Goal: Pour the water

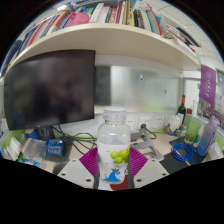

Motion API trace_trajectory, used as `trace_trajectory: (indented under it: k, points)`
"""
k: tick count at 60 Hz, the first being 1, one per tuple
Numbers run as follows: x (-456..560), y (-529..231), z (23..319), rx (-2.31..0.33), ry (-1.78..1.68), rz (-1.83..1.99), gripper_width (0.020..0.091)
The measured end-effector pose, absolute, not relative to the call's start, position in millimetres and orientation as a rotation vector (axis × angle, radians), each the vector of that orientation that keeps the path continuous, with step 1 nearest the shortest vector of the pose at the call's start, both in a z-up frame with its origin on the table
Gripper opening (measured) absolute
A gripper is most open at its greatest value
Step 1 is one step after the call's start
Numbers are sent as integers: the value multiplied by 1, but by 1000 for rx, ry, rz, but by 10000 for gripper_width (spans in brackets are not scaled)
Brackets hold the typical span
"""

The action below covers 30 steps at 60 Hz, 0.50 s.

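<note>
Gripper (113,168) of mine is closed on the water bottle (114,145): I see both pink pads (89,160) pressing its sides, one at each side. Upright between the fingers stands this clear bottle with a white cap, over the desk (160,150). Beyond it I see a dark monitor (50,90), and above, a shelf (120,40) full of books (110,14).

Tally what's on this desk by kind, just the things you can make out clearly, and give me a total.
Plastic bottle, standing between the gripper fingers: 1
Dark monitor: 1
Shelf of books: 1
Blue item beyond the bottle: 1
Total: 4; the other desk clutter is too small to tell.
</note>
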State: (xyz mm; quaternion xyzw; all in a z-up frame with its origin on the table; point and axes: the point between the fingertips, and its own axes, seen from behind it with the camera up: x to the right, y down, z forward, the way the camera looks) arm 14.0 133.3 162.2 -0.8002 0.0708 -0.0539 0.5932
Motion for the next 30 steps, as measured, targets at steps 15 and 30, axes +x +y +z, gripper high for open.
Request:
trace_trajectory:
  k: [15, 30]
  points:
    - [43, 143, 88, -1933, 119, -164, 398]
    - [46, 140, 80, -1871, 147, -86, 454]
